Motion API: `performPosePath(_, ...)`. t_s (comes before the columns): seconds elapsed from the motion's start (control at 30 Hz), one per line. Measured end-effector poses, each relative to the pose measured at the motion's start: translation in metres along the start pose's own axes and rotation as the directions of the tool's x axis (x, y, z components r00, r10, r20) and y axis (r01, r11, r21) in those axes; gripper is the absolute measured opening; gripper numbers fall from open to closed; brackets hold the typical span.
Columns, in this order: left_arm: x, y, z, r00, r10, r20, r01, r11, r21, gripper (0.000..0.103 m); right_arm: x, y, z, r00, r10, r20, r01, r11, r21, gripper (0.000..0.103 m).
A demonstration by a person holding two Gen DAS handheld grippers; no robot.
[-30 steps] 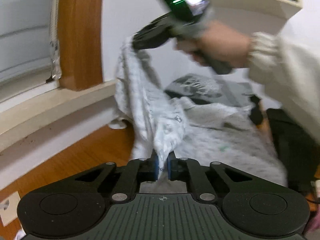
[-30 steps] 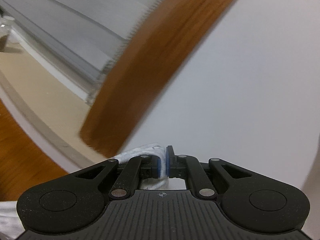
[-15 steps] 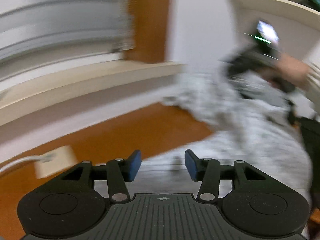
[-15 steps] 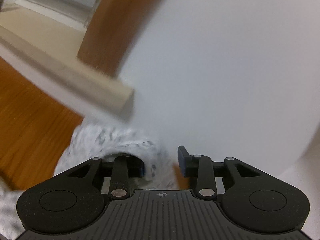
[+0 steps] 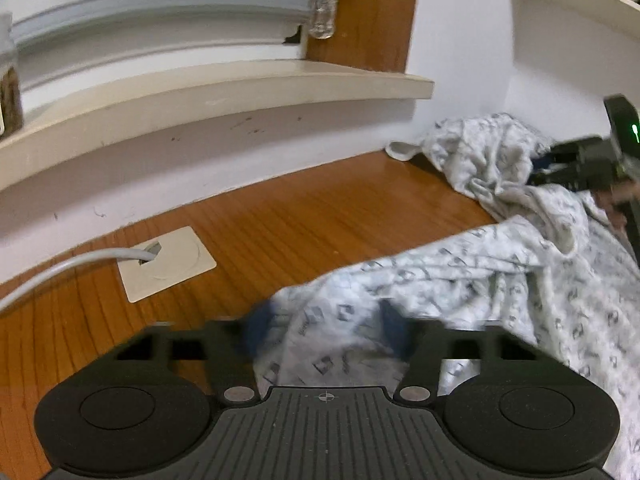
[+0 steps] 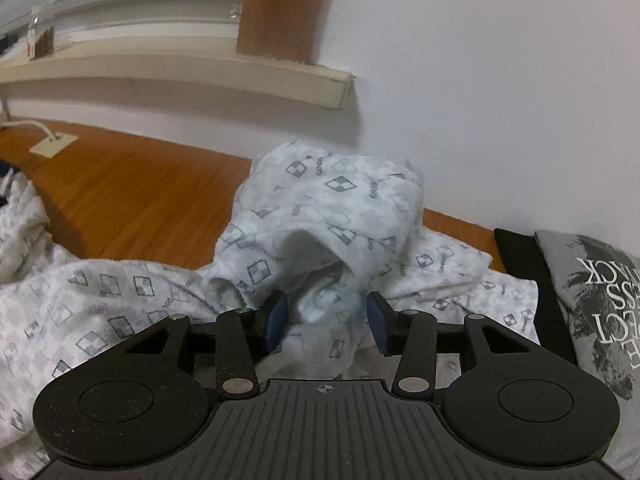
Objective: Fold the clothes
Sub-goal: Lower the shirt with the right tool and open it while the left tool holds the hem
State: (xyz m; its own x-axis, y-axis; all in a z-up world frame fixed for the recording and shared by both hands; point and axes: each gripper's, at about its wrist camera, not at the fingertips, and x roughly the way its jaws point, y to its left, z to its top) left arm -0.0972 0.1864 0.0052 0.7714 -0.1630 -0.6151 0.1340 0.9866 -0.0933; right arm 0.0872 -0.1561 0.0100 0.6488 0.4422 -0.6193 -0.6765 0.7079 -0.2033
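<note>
Garment (image 6: 120, 292), white with grey check print: crumpled on wooden floor (image 5: 304, 232), long axis running from left gripper toward the wall corner. Raised bunched fold directly ahead of right gripper (image 6: 326, 322), cloth lying between its spread jaws, unpinched. Left gripper (image 5: 326, 334) jaws likewise spread over the near hem, blurred. Right gripper judged nearer the bunch. Grey printed shirt (image 6: 600, 304) just beside, at right

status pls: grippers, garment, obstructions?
Left gripper open, right gripper open, neither gripping. Patterned white garment crumpled on wooden floor, unfolded. Grey printed shirt beside it, right.
</note>
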Motion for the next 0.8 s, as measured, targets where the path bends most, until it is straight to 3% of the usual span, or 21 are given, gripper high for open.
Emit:
performPosePath(0.13, -0.024, -0.006, -0.006, 0.995, 0.055, 0.085, -0.057, 0.998, 0.027, 0.016, -0.028, 0.003, 0.019, 0.994, -0.040, 0.102, 0.040, 0.999, 0.007, 0.045)
performPosePath(0.3, -0.076, -0.019, -0.019, 0.966, 0.124, 0.228, -0.147, 0.986, 0.085, 0.016, -0.043, 0.041, 0.036, 0.985, 0.101, 0.143, -0.099, 0.995, -0.018, 0.045)
performPosePath(0.33, -0.085, -0.022, -0.024, 0.954, 0.159, 0.252, -0.189, 0.977, 0.097, 0.016, -0.041, 0.054, 0.037, 0.979, 0.144, 0.142, -0.142, 0.990, -0.025, 0.045)
performPosePath(0.4, -0.102, -0.021, -0.034, 0.912, 0.286, 0.294, -0.332, 0.935, 0.121, 0.015, -0.038, 0.083, 0.039, 0.965, 0.225, 0.134, -0.221, 0.974, -0.043, 0.045)
performPosePath(0.47, -0.114, -0.001, -0.037, 0.897, 0.344, 0.277, -0.375, 0.925, 0.063, 0.015, -0.033, 0.115, 0.040, 0.946, 0.297, 0.128, -0.291, 0.954, -0.069, 0.045)
performPosePath(0.6, -0.128, 0.037, -0.048, 0.885, 0.406, 0.226, -0.412, 0.911, -0.021, 0.015, -0.011, 0.171, 0.051, 0.920, 0.377, 0.108, -0.363, 0.923, -0.129, 0.045)
performPosePath(0.73, -0.133, 0.045, -0.059, 0.901, 0.373, 0.223, -0.373, 0.927, -0.044, 0.016, 0.002, 0.201, 0.071, 0.892, 0.437, 0.114, -0.424, 0.898, -0.119, 0.046)
performPosePath(0.8, -0.135, 0.046, -0.063, 0.913, 0.353, 0.203, -0.349, 0.935, -0.061, 0.028, 0.011, 0.214, 0.082, 0.872, 0.477, 0.108, -0.466, 0.878, -0.111, 0.047)
